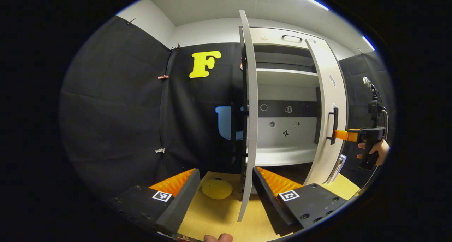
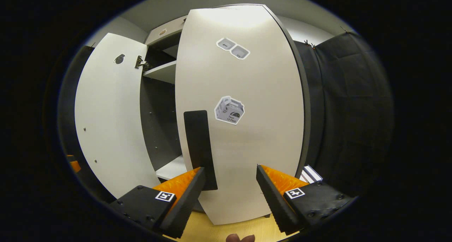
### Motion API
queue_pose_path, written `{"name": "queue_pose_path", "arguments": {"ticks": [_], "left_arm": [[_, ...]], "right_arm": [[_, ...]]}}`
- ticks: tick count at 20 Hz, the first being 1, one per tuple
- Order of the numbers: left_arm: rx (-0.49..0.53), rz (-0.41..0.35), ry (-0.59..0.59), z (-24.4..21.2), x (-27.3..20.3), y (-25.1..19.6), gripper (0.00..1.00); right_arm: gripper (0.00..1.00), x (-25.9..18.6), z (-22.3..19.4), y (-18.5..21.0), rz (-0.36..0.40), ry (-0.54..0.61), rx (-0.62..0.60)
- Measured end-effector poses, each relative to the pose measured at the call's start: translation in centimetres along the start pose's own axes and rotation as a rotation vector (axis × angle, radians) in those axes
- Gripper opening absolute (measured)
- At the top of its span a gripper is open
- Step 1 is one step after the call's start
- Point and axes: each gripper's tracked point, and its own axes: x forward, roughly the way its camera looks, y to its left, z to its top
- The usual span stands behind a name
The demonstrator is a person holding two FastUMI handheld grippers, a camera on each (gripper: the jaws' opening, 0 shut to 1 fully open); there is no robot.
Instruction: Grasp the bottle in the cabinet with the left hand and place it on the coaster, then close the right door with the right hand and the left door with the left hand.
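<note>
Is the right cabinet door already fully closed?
No. In the left gripper view the right door stands ajar, shelves visible behind it, with the right tongs at its handle.

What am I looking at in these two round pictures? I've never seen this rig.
A person holds a two-finger gripper in each hand; a camera rides on each. In the left gripper view, the open left gripper faces the left door edge-on, with a yellow coaster on the wooden table. Farther right, a hand holds the right gripper at the right door. The right gripper view shows that door's front and dark handle. Both grippers hold nothing.
</note>
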Motion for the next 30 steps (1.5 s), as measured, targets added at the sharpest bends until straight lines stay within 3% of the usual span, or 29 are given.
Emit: {"name": "queue_pose_path", "arguments": {"ticks": [7, 16, 19, 22, 30], "left_arm": [[-0.009, -0.003, -0.001, 0.2, 1.2, 1.4, 0.94], [0.033, 0.048, -0.049, 2.2, 7.0, 5.1, 0.94], [0.018, 0.008, -0.069, 2.8, 8.0, 3.6, 0.94], [0.001, 0.040, -0.071, 2.5, 7.8, 3.1, 0.93], [-0.012, -0.081, -0.049, 2.3, 6.4, -3.4, 0.94]], "right_arm": [[0.97, 1.1, 0.0, 0.1, -0.024, 0.008, -0.005], [0.98, -4.6, 1.4, -2.6, -0.065, -0.023, -0.020], [0.98, -6.2, 1.8, -3.7, -0.078, -0.023, -0.015], [0.98, -7.3, 1.7, -4.6, -0.083, -0.022, -0.003], [0.98, -8.7, 1.8, -4.8, -0.044, -0.019, 0.002]]}}
